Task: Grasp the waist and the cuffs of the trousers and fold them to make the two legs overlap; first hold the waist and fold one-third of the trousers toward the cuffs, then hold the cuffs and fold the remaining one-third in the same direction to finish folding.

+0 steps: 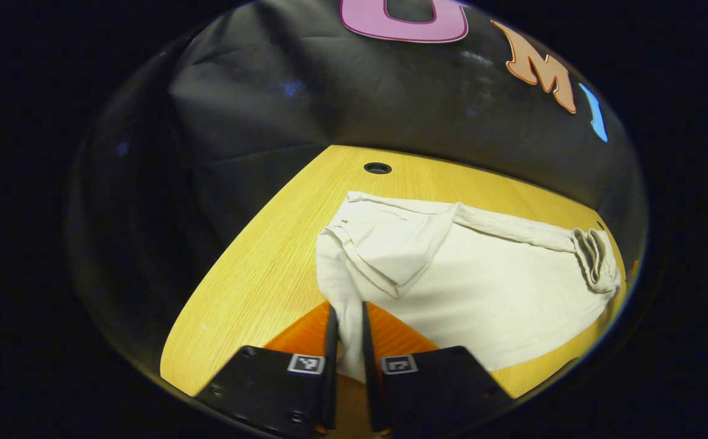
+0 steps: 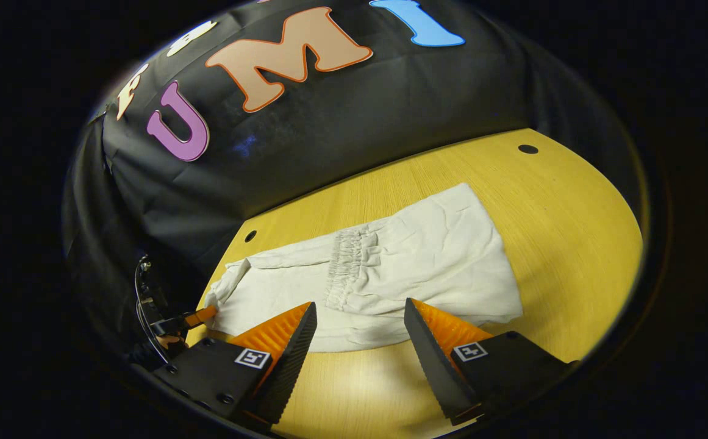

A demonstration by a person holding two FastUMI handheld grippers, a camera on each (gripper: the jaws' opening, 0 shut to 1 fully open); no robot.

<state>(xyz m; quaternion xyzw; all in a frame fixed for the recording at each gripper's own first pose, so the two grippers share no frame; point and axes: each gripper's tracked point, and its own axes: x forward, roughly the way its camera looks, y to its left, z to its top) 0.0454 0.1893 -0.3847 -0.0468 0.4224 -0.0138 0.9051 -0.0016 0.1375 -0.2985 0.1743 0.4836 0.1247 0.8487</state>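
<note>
Trousers [image 2: 390, 268] lie on desk [image 2: 561, 231], legs overlapped and waist third apparently folded over. Left gripper [image 1: 347, 332] is clamped narrow on the cuff end; right gripper [image 2: 360, 323] is held wide, empty. Cuff fold remains.

Bare table [image 2: 573, 244] right of trousers [image 2: 390, 268]; booth wall [image 2: 329, 134] close behind.

1 trousers [image 2: 390, 268], 1 table [image 2: 573, 231], 2 tongs: left [image 1: 347, 323], right [image 2: 360, 323].
</note>
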